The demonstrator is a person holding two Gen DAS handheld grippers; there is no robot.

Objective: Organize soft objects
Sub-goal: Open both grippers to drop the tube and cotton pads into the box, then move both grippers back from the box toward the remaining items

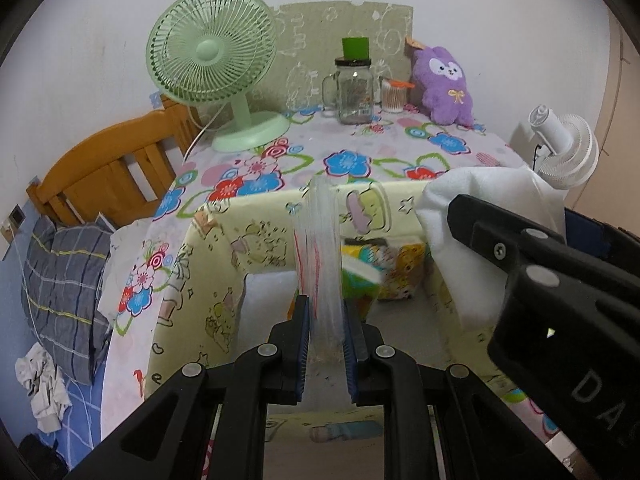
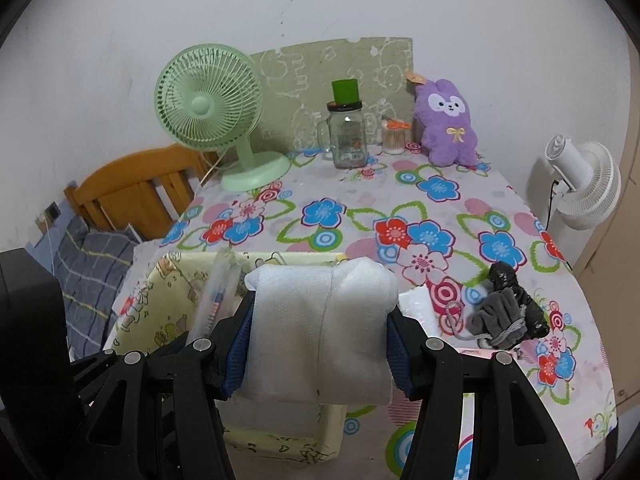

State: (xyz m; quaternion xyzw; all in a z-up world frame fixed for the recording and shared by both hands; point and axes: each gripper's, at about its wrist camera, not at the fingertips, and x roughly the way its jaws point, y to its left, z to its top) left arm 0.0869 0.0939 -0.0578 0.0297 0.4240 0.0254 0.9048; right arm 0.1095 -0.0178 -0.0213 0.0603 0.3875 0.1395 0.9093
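Note:
My left gripper (image 1: 324, 308) is shut on a thin stack of clear plastic bags (image 1: 320, 232) that stands upright over the open yellow fabric box (image 1: 224, 240). A colourful packet (image 1: 384, 272) lies inside the box. My right gripper (image 2: 320, 308) is shut on a folded white foam sheet (image 2: 320, 320) and holds it above the box's right side (image 2: 168, 280). In the left wrist view the right gripper (image 1: 520, 256) and the foam sheet (image 1: 480, 208) hang close on the right. The clear bags (image 2: 218, 292) show just left of the foam.
On the flowered tablecloth (image 2: 440, 208) lie a grey pouch (image 2: 496, 316) and a black bag (image 2: 508, 280). At the back stand a green fan (image 2: 208, 108), a glass jar (image 2: 348, 136) and a purple plush (image 2: 444, 120). A white fan (image 2: 580, 184) is right, a wooden headboard (image 1: 104, 176) left.

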